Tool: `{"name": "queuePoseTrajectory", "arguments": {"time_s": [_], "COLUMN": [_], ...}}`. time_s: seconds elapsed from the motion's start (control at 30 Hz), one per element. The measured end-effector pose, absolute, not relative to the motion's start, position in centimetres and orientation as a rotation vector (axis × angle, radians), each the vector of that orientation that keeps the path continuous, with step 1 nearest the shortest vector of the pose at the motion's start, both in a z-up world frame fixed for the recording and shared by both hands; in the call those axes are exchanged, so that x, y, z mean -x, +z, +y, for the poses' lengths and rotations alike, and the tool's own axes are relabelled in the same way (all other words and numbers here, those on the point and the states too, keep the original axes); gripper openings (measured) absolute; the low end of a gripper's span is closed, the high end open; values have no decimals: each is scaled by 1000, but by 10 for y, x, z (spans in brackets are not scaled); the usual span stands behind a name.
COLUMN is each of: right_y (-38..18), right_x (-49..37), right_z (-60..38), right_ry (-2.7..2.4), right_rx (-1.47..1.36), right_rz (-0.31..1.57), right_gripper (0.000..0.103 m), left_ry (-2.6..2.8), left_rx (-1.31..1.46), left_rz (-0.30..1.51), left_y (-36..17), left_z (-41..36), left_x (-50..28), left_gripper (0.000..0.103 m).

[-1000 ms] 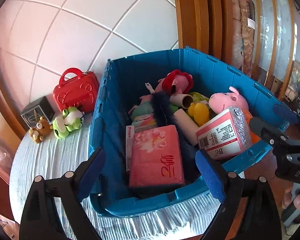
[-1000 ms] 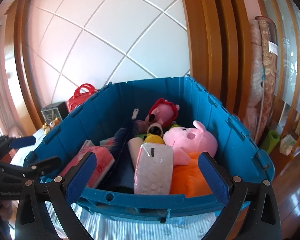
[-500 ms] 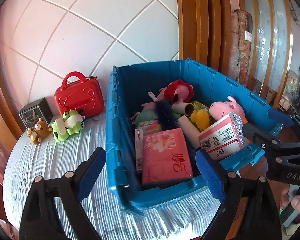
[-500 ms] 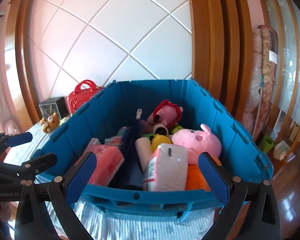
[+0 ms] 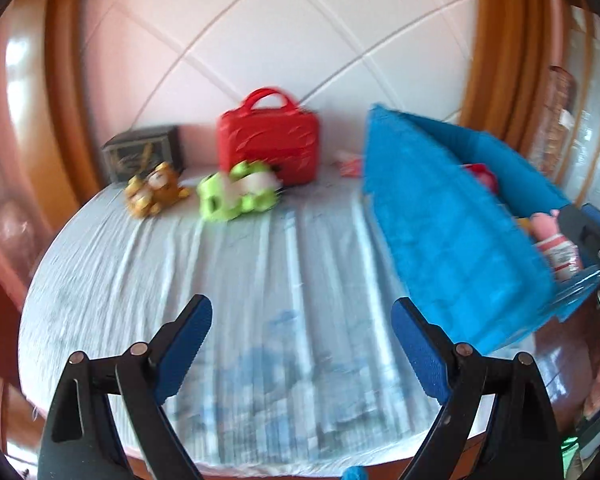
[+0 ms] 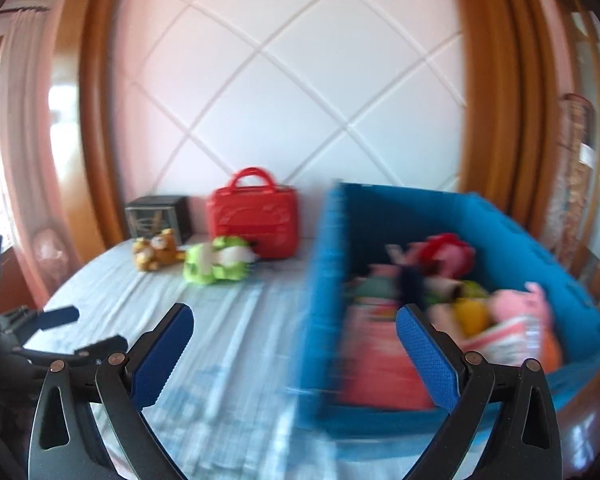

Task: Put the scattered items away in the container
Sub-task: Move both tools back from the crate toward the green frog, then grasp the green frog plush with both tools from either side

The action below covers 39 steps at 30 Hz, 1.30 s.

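Note:
A blue crate (image 5: pixel 452 232) (image 6: pixel 560 280) stands on the right of the table, filled with plush toys and tissue packs. A green frog plush (image 5: pixel 236 194) (image 6: pixel 216 260), a brown bear plush (image 5: pixel 152 194) (image 6: pixel 156 250) and a red toy case (image 5: pixel 268 146) (image 6: pixel 252 216) lie at the back of the table by the wall. My left gripper (image 5: pixel 302 350) is open and empty over the cloth, short of the toys. My right gripper (image 6: pixel 296 354) is open and empty, near the crate's left wall. Both views are blurred.
A dark box (image 5: pixel 142 152) (image 6: pixel 156 214) stands behind the bear. A small pink item (image 5: pixel 350 162) lies between the case and the crate. The table has a pale striped cloth (image 5: pixel 260 280) and a rounded front edge. A padded wall stands behind.
Both grippers have swung left, away from above the crate toward the toys at the back. The crate now sits at the right of both views. Both stay open and empty.

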State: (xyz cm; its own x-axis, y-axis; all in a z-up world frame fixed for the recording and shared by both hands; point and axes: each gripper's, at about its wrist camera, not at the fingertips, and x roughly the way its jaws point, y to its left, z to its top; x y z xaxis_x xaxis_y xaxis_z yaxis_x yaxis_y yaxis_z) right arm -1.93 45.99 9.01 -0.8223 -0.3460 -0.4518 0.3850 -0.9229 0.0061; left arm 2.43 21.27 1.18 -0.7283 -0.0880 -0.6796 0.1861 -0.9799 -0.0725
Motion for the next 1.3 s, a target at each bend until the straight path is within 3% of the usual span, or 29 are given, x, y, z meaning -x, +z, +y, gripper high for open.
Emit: {"name": "queuePoseTrajectory", "arguments": {"time_s": [0.2,0.53,1.3], "right_y": [60,16,-51], "right_x": [19,71,317], "right_z": [364,306,235], "right_ry": [-2554,-2475,-2388], "right_rx": [-757,-937,-1159], "right_rz": [109,205,117], "right_gripper": [103,103,103], "left_ry": [-2683,-2608,-2557], "left_rx": [-1130,-1120,-1249], "left_rz": [265,318,162], "left_y": [-18,-39,-57], "left_z": [124,76,6], "left_x": [-35,9,258], "left_gripper": [92,92,92]}}
